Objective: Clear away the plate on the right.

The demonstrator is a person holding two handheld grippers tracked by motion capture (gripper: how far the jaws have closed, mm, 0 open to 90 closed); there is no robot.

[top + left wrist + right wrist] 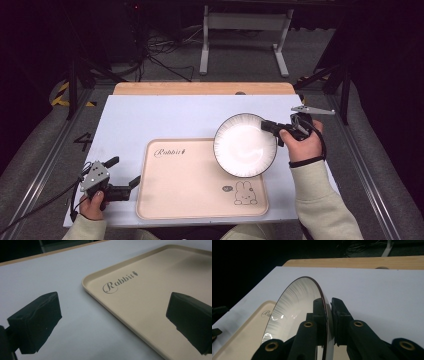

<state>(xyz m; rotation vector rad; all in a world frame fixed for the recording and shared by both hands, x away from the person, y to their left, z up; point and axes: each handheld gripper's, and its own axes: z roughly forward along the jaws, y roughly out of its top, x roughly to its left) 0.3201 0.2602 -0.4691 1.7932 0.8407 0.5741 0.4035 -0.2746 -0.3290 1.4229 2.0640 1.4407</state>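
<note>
The right gripper [274,127] pinches the rim of a round white ceramic bowl with a dark edge and fine grey radial lines [245,145], one jaw inside the rim and one outside, at the bowl's side farthest from the beige rectangular plastic tray printed with "Rabbit" and a rabbit drawing [190,185]. The bowl is tilted and overlaps the tray's far right corner, its outer part over the pale blue table mat [150,115]. The left gripper [125,172] sits just off the tray's near left edge, jaws spread wide with nothing between them. Bare mat lies beyond the tray up to the wooden table edge [200,88].
</note>
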